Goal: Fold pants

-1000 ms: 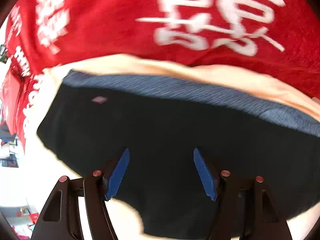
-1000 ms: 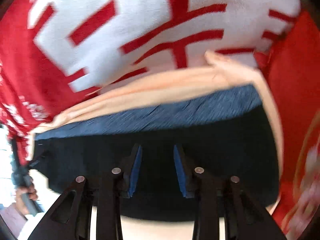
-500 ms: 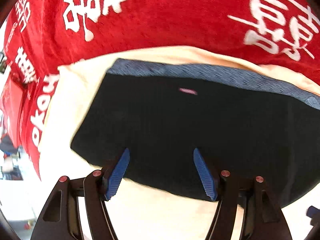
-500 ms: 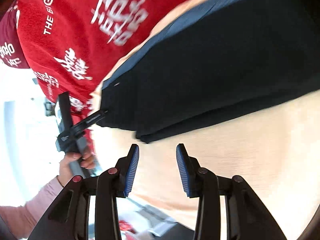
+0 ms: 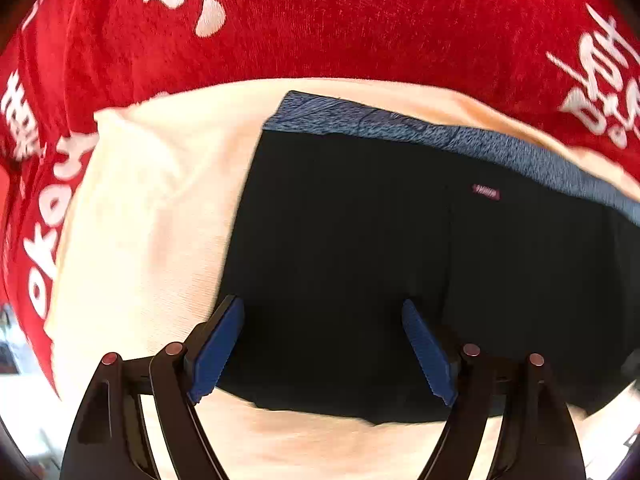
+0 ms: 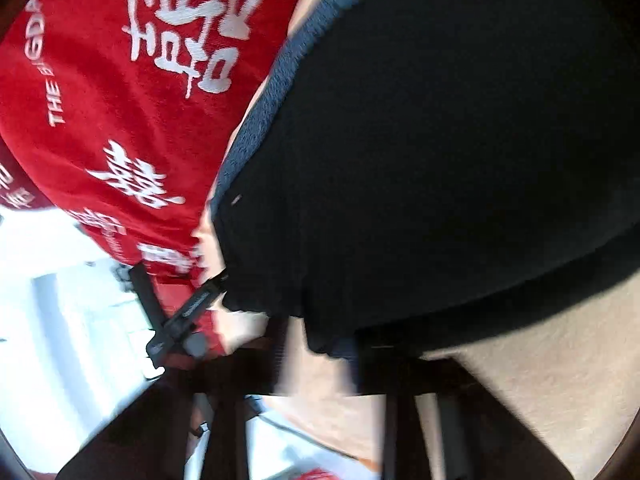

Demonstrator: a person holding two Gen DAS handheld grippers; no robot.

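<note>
The black pants (image 5: 380,248) lie folded on a cream cloth (image 5: 152,216), with a blue-grey waistband (image 5: 400,128) along the far edge and a small pink label (image 5: 486,192). My left gripper (image 5: 324,344) is open, its blue pads over the pants' near left corner, holding nothing. In the right wrist view the pants (image 6: 440,140) fill the upper right. My right gripper (image 6: 320,360) is heavily blurred at the pants' near edge; I cannot tell how its jaws stand. The left gripper (image 6: 180,316) also shows there at the pants' far corner.
A red blanket with white characters (image 5: 320,20) lies beyond and left of the cream cloth, and it also shows in the right wrist view (image 6: 120,80). The cream cloth (image 6: 540,360) extends at lower right. A bright white floor area (image 6: 60,300) lies off the left edge.
The left gripper has shifted left and nearer, toward the pants' left corner, still open. The right gripper has swung fast toward the pants' near edge and is now motion-blurred.
</note>
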